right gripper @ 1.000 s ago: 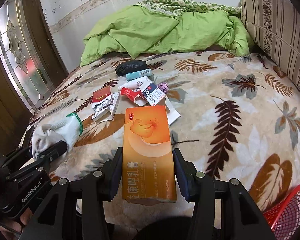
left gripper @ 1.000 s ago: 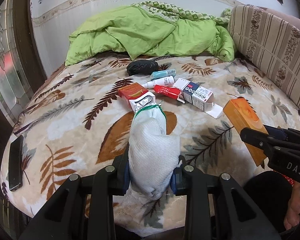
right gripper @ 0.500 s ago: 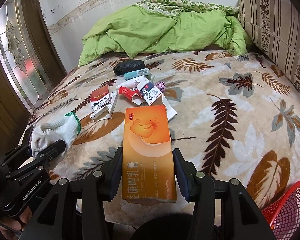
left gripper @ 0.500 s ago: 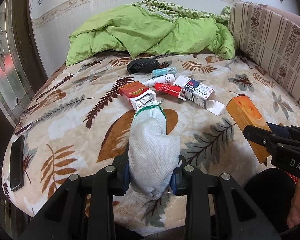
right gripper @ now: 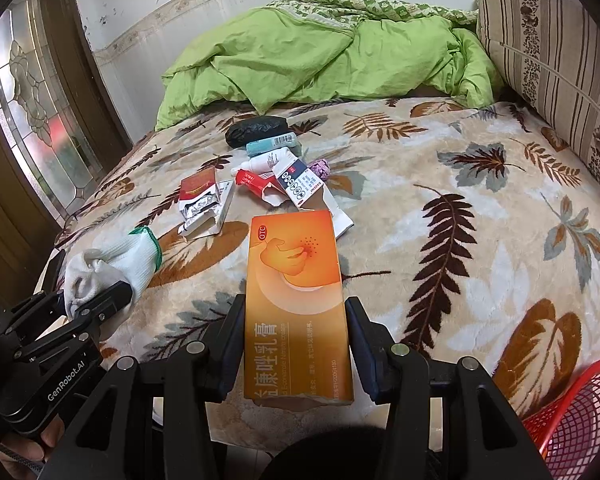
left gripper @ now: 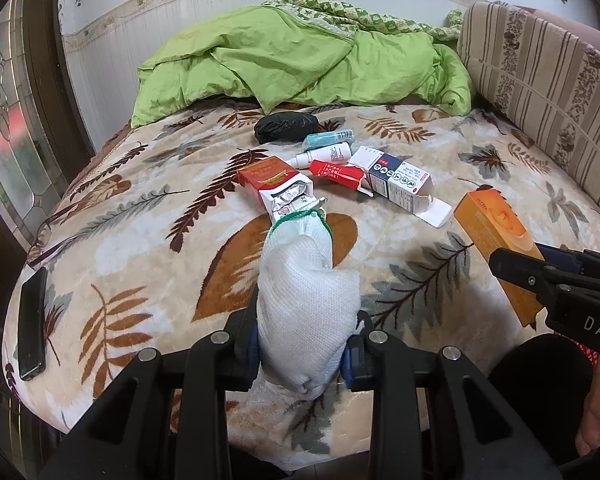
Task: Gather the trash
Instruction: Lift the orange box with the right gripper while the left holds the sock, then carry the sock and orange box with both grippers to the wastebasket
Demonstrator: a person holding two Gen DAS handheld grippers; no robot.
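Over the near edge of a leaf-patterned bed point(left gripper: 112, 236): left tongs point(left gripper: 302, 350) clamped on a white knit glove point(left gripper: 306, 292), green-trimmed cuff aimed toward 12 o'clock, toes of the fabric bunched between the pads. Right tongs point(right gripper: 296, 350) clamped on an orange medicine carton point(right gripper: 296, 292), held flat with its long side running toward 12 o'clock; same carton seen at 3 o'clock in the left wrist view, gripped from the side.

Farther up the bed, around 12 o'clock of both tongs, a loose heap of remaining litter: opened red-and-white box point(left gripper: 274, 182) with foil spilling out, red tube point(left gripper: 336, 172), white-and-navy carton point(left gripper: 398, 180) with its flap torn open, white bottle point(left gripper: 328, 154), teal tube point(left gripper: 326, 138), black crumpled bag point(left gripper: 286, 126); small purple item point(right gripper: 320, 168) just beside the navy carton, seen only from the right wrist. All touching or nearly touching one another, well apart from the tongs.

Dark phone point(left gripper: 32, 330) lying at 9 o'clock on the bed's edge. Rumpled green quilt point(left gripper: 300, 64) piled at the far end, striped cushion point(left gripper: 540, 80) at 2 o'clock. Red mesh basket point(right gripper: 580, 416) at 4 o'clock in the right wrist view, below the bed's edge.
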